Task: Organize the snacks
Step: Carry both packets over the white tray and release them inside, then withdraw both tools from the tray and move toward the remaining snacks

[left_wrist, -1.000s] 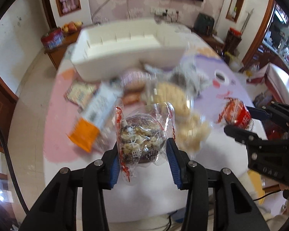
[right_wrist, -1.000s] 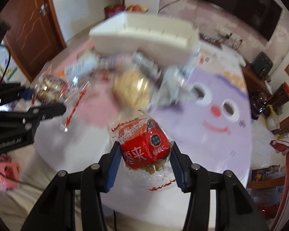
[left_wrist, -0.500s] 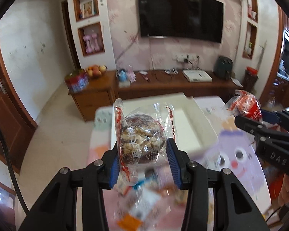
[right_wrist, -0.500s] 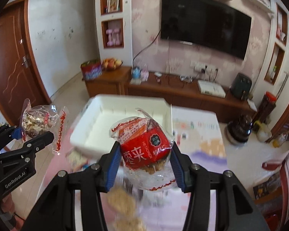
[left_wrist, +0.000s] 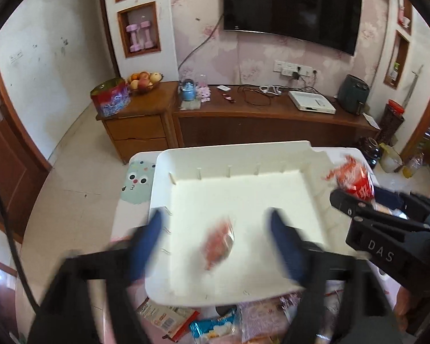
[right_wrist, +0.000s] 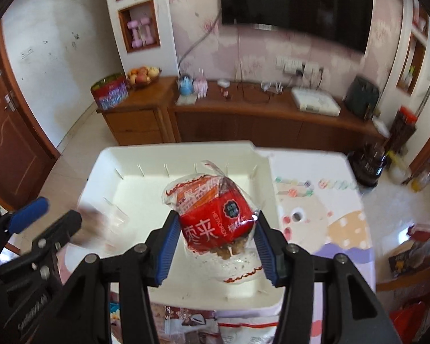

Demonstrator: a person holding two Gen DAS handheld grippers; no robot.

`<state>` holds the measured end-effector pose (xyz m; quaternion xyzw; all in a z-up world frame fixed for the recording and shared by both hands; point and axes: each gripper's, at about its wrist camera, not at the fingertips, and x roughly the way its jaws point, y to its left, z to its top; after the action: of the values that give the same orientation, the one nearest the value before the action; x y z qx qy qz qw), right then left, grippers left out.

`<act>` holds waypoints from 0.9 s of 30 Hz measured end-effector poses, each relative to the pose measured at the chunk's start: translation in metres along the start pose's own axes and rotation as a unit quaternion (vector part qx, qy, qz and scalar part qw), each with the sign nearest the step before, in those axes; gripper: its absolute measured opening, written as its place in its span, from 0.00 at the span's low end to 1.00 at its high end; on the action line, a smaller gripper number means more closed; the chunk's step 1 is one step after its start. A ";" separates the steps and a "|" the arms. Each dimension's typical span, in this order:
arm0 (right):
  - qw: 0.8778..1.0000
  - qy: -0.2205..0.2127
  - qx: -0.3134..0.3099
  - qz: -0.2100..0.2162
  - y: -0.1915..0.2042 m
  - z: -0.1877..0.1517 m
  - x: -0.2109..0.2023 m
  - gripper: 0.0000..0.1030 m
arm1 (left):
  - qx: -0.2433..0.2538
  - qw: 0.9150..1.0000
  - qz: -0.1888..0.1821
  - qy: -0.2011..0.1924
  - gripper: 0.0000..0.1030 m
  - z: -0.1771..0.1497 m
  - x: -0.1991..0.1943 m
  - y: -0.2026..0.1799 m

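Over white tray (right_wrist: 186,149) | right fingers (right_wrist: 169,243) pinching red snack pack (right_wrist: 215,223) | left fingers (left_wrist: 149,235) spread, blurred packet (left_wrist: 219,239) between

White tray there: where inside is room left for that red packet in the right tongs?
The white tray is mostly bare: the floor along its ribbed far wall and right side. One blurred snack packet sits near the front middle. Below the tray's front edge, loose wrappers crowd the table.

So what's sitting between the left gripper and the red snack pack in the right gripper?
Right wrist view: a blurred clear-wrapped snack over the white tray, then bare tray floor, separates the left gripper from the red snack pack in the right gripper.
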<state>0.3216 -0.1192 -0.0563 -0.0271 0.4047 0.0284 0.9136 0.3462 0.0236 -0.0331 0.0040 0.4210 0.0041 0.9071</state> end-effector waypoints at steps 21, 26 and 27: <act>0.998 -0.045 0.017 0.026 -0.009 -0.015 -0.048 0.61 | -0.012 0.997 -0.025 -0.067 0.90 -0.036 -0.063 0.001; 0.996 -0.082 0.033 0.035 -0.010 -0.022 -0.083 0.61 | -0.011 0.995 -0.036 -0.094 0.90 -0.044 -0.097 0.000; 0.995 -0.088 0.035 0.035 -0.011 -0.024 -0.090 0.61 | -0.010 0.995 -0.036 -0.098 0.90 -0.046 -0.103 0.000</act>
<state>0.2447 -0.1347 -0.0054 0.0222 0.3246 0.0486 0.9443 0.2447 0.0223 0.0161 -0.0202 0.3302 -0.0244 0.9434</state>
